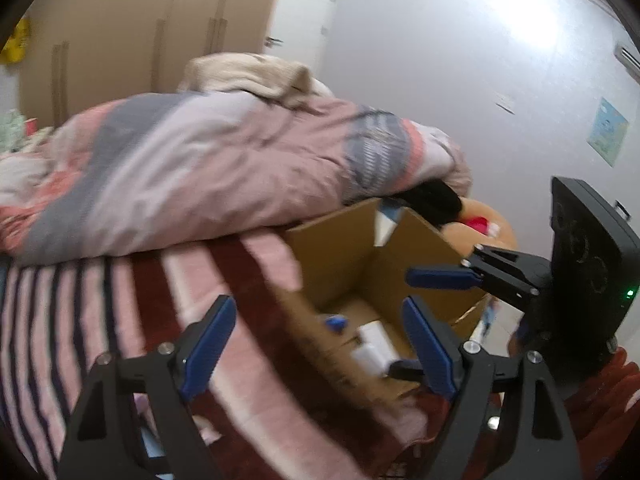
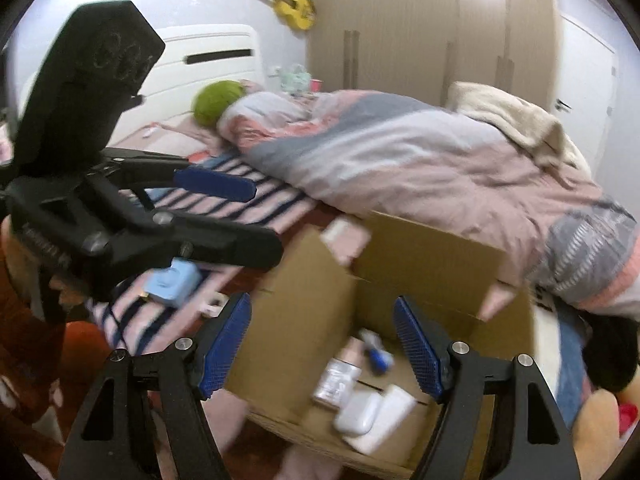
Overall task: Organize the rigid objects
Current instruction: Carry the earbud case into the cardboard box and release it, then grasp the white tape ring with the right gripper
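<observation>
Showing only rightward: light-blue case [image 2: 173, 283] beside cardboard box [image 2: 428, 256].

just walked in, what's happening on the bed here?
A person holds two grippers over an open cardboard box on the striped bedspread. The left gripper and right gripper are both open and empty. The box already holds small items, including a white case and a blue-capped item. A light blue box lies outside on the bed.

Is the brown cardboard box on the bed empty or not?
Not empty: brown cardboard box holds white containers and a small blue item.
</observation>
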Demonstrator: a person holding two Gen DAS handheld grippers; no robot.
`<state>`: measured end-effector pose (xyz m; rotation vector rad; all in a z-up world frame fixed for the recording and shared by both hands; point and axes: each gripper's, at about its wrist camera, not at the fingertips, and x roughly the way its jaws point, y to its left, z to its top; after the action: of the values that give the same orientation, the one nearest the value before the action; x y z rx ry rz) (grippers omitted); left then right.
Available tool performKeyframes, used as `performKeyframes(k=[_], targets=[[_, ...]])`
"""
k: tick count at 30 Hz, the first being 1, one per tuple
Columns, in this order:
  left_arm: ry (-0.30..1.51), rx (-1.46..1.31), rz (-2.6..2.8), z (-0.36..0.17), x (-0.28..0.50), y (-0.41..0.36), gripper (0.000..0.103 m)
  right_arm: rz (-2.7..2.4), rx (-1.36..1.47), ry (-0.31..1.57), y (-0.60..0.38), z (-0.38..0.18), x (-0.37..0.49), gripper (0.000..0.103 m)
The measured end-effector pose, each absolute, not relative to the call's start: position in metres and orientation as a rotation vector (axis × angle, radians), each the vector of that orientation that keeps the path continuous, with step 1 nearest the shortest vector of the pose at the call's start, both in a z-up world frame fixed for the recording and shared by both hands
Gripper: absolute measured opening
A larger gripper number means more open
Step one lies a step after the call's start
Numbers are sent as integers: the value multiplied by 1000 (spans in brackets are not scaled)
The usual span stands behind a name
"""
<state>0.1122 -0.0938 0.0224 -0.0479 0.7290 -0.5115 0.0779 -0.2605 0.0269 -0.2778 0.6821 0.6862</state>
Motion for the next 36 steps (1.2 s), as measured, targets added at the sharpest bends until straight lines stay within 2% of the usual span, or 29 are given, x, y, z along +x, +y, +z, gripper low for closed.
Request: performKeyframes(k=[9,16,21,26,28,30,31,36], targets=[[684,-74,-299,3,63,4,85,942,-305,705,-155,7,41,71],[708,-92,-228,-45,51,50,85,938,-321,836,-102,-67,45,71],[738,-106,-233,-75,49,65,85,836,-380,860,-91,-122,67,70],[767,-136,-218,-92,52,76,85,804,-394,890,-89,-151,87,54],[770,-154,-219,-95,53,79,85,803,-401,888,-88,-159,90,42],[773,-158,-220,-95,53,79,85,810,-411,882,-87,-163,89,38],[776,-156,-220,-95,54,78,85,811,-418,872,-87,-162,88,30],[790,-159,-251,-92,56,69,85,833,-417,841,-89,-148,80,30]])
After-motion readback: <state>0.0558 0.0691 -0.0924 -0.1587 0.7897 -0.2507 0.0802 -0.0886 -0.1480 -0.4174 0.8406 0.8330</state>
